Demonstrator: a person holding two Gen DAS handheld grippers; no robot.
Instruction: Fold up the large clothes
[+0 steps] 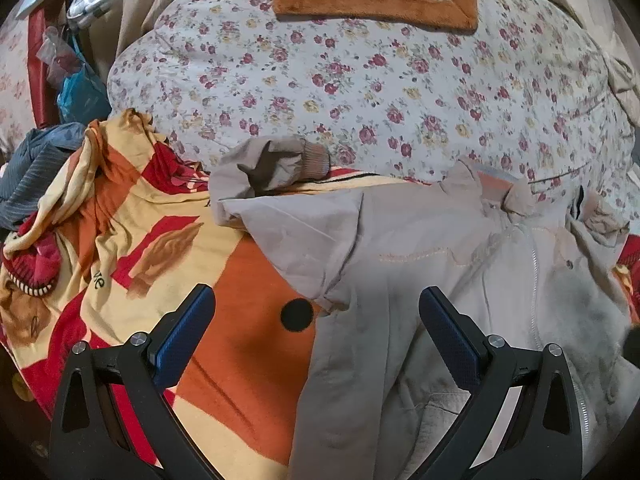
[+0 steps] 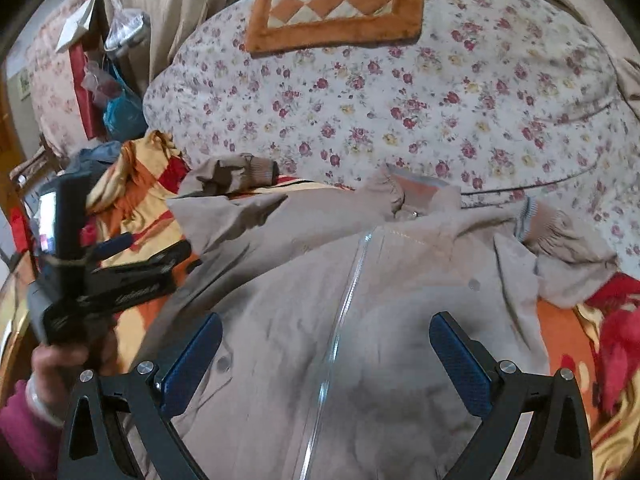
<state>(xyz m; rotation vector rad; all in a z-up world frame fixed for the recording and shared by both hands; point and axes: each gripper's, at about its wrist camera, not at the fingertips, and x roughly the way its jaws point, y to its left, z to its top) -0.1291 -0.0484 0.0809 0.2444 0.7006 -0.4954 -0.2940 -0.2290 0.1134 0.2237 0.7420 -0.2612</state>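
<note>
Jaws of both grippers apart, empty, over beige jacket (image 2: 360,300), no readable writing.

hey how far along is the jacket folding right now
Early. Done: the beige jacket lies front up, zipped, on the orange patterned blanket, with its left sleeve bent up by the floral quilt. In hand: nothing; the left gripper and right gripper are open above it. Left: fold sleeves in, then the body.

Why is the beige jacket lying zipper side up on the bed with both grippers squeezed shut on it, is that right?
Not quite. The jacket does lie zipper side up on the bed, but both grippers are open, holding nothing. The left wrist view shows the left gripper with jaws apart, and the right wrist view shows the right gripper the same.
</note>
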